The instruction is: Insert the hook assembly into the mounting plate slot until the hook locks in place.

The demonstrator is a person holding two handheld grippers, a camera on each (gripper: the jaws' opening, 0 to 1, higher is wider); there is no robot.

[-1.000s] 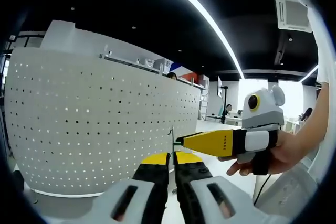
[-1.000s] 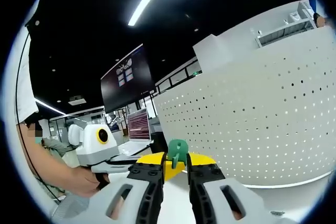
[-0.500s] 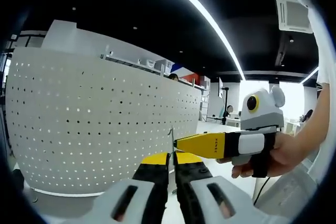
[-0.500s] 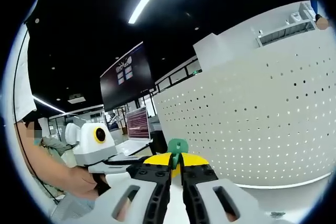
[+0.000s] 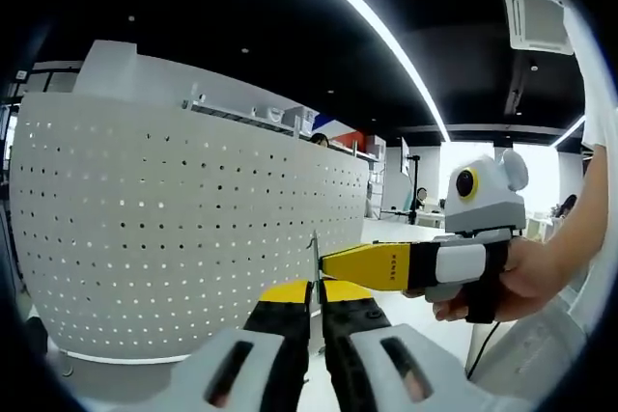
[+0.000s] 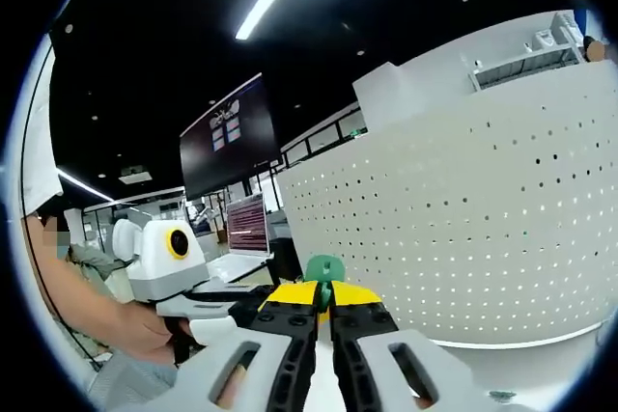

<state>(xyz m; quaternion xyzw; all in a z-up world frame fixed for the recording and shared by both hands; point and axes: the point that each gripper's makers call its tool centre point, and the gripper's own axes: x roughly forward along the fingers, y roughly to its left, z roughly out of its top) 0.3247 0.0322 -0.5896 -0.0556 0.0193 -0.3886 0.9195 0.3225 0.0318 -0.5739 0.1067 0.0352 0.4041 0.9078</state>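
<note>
In the left gripper view my left gripper (image 5: pixel 316 288) is shut on a thin mounting plate (image 5: pixel 315 250) that stands upright and edge-on above the yellow tips. My right gripper (image 5: pixel 326 262) comes in from the right, held by a hand, and its yellow tip meets the plate's edge. In the right gripper view my right gripper (image 6: pixel 323 293) is shut on a green hook piece (image 6: pixel 323 267) that sticks up between the tips. The left gripper (image 6: pixel 246 302) reaches in from the left, close beside the hook. Where hook and plate meet is hidden by the jaws.
A curved white perforated wall (image 5: pixel 183 229) stands close behind both grippers and also shows in the right gripper view, wall (image 6: pixel 463 229). A person's hand (image 5: pixel 517 282) and arm hold the right gripper. A dark wall screen (image 6: pixel 227 137) and a laptop (image 6: pixel 246 229) sit farther back.
My right gripper's jaws closed from open onto the green hook piece. In the left gripper view it shifted slightly left toward the plate. The left gripper stayed shut.
</note>
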